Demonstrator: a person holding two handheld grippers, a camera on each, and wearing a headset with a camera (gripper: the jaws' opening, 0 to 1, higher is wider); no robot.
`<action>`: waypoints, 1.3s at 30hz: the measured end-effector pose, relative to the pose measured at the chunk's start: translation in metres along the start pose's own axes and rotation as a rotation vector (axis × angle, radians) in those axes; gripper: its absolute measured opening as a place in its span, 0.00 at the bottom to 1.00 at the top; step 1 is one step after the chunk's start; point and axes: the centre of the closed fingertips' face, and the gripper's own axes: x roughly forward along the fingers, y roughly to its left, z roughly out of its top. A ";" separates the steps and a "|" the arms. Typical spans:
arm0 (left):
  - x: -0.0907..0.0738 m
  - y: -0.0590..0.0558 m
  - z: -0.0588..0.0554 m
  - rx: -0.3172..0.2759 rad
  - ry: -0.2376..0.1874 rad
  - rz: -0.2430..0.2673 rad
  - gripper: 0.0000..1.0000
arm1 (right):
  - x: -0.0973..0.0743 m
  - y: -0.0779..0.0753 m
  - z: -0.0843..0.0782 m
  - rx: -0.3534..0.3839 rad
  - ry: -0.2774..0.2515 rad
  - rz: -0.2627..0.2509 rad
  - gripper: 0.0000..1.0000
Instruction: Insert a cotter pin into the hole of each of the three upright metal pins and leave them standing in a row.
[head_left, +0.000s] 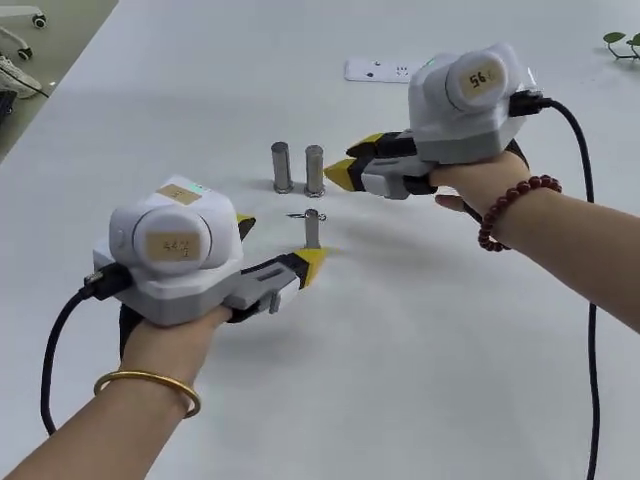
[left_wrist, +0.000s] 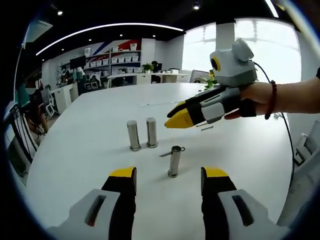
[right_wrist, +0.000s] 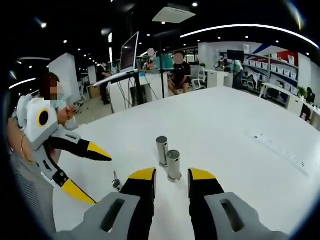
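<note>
Two plain steel pins (head_left: 282, 167) (head_left: 314, 170) stand upright side by side on the white table (head_left: 420, 340). A third pin (head_left: 312, 230) stands just in front of them, with a cotter pin (head_left: 303, 214) through the hole at its top. My left gripper (head_left: 279, 244) is open, and the third pin (left_wrist: 174, 161) stands just ahead of its jaws. My right gripper (head_left: 352, 160) is open with a narrower gap. It hovers right of the pair, and the nearer plain pin (right_wrist: 173, 165) stands just beyond its tips. Nothing is held between either gripper's fingers.
A small loose metal piece (left_wrist: 206, 128) lies on the table under the right gripper. A white power strip (head_left: 378, 70) lies at the far side, and a plant (head_left: 625, 42) stands at the far right. Black cables trail from both grippers.
</note>
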 end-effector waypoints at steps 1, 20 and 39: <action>-0.002 -0.001 0.001 -0.004 0.000 -0.003 0.53 | 0.002 0.000 0.000 0.009 -0.001 0.003 0.21; -0.023 -0.009 0.009 -0.022 -0.049 -0.044 0.67 | 0.035 0.002 -0.004 0.087 -0.021 0.014 0.16; -0.028 -0.013 0.014 -0.027 -0.090 -0.091 0.87 | 0.039 0.002 -0.004 0.084 -0.036 0.007 0.09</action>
